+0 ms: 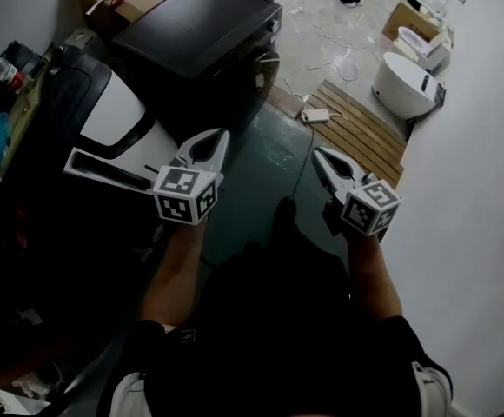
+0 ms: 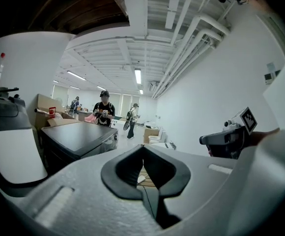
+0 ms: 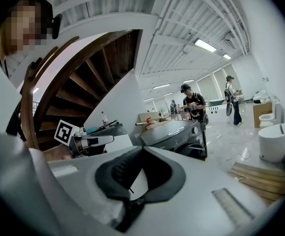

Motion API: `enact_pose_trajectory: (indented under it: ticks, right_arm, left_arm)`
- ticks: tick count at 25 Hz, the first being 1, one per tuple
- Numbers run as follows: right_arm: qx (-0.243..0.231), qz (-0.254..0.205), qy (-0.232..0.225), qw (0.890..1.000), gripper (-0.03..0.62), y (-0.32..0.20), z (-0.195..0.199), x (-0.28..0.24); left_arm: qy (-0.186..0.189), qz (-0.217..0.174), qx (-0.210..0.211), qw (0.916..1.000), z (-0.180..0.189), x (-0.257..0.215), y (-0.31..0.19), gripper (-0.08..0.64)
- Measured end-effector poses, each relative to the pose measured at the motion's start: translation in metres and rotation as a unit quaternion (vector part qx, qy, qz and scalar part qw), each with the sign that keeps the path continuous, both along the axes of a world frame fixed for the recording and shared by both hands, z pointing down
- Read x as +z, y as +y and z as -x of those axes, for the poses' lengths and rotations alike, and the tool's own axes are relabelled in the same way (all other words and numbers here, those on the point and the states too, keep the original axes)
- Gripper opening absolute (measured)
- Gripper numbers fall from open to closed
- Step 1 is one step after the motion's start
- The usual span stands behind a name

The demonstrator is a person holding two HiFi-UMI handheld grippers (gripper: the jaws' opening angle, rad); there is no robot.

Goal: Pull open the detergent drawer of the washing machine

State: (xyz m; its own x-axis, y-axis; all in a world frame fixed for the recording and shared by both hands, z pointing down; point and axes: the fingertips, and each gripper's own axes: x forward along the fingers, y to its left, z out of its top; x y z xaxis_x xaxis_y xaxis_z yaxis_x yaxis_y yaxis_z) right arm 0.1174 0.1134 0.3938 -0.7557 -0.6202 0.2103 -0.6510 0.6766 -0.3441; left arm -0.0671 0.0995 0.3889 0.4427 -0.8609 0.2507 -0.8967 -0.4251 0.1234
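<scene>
Head view dim, underexposed; gripper views fisheye-warped, lit by ceiling strips (image 2: pixel 137 76).

The washing machine (image 1: pixel 204 37) is black and dark grey. The left tool (image 1: pixel 223 135) and the right tool (image 1: pixel 315 153) are light grey, with black pads (image 2: pixel 118 173) inside. Each cube (image 1: pixel 185 195) has black squares on white. The floor (image 1: pixel 265 159) is dull blue-green. The wooden slats (image 1: pixel 365 129) are brown. The toilet (image 1: pixel 404 85) and the wall (image 1: pixel 487 189) are white. The bottle (image 1: pixel 4 69) has a red cap.
</scene>
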Motion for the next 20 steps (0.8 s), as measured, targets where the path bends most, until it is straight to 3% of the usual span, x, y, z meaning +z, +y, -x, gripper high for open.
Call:
enact_pose_trajectory:
  ticks: [13, 20]
  right_arm:
    - [-0.061, 0.018, -0.018, 0.998, 0.003, -0.135, 0.015, 0.016]
    - [-0.075, 0.05, -0.002, 0.996, 0.003, -0.216, -0.011, 0.033]
  left_arm:
    - [-0.005, 0.021, -0.045, 0.9988, 0.006, 0.014, -0.11, 0.011]
    - [0.006, 0.036, -0.06, 0.9975, -0.018, 0.024, -0.19, 0.011]
